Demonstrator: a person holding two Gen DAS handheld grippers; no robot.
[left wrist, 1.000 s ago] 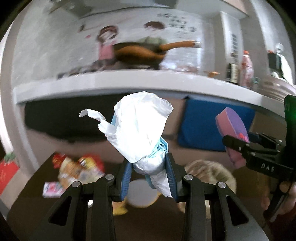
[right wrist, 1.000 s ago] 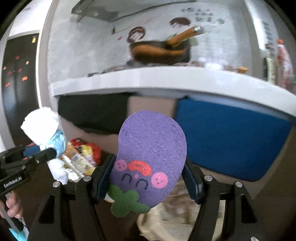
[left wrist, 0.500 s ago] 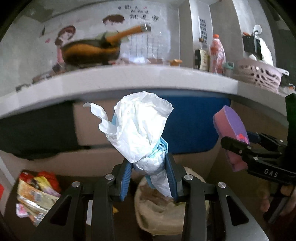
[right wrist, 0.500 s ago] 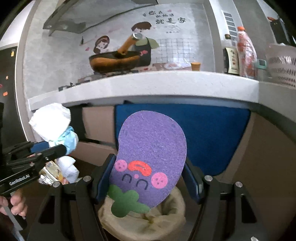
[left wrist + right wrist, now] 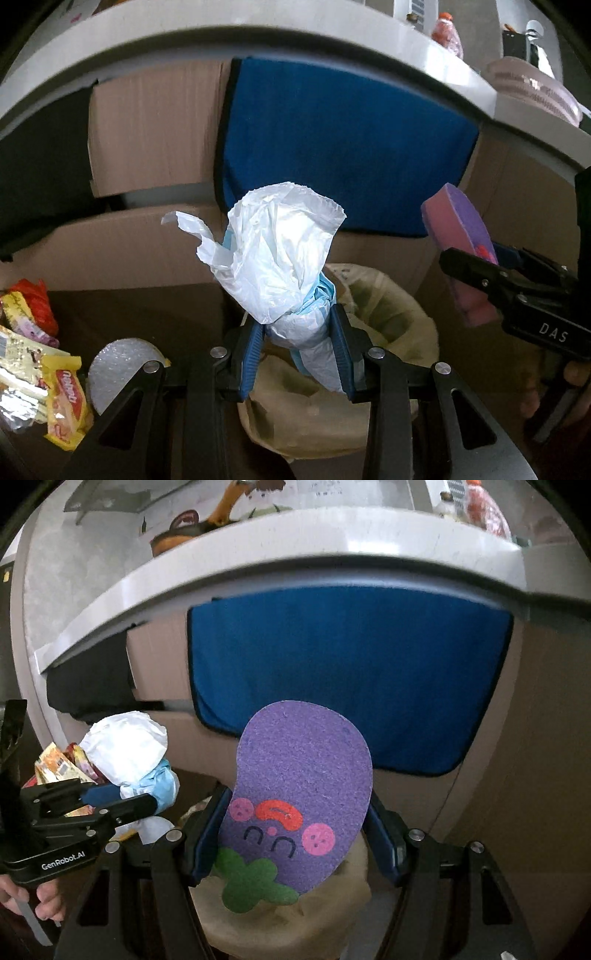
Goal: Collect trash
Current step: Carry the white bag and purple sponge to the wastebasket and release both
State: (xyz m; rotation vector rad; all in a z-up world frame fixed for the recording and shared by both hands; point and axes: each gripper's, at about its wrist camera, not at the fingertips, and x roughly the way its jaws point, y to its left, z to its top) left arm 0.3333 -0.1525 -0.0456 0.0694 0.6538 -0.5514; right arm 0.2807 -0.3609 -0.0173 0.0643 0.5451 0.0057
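We hold both grippers above a trash bin (image 5: 391,321) lined with a beige bag, which stands before a blue cloth (image 5: 343,147) hanging below the counter edge (image 5: 258,29). The right gripper (image 5: 295,834) is clamped on a purple eggplant-shaped sponge (image 5: 306,775), its jaws spread wide to the sponge's width. The left gripper (image 5: 297,347) is closed narrowly on a crumpled white-and-blue wad (image 5: 280,258), held upright. Snack wrappers (image 5: 40,362) lie left of the bin, beside a silvery disc (image 5: 122,365).
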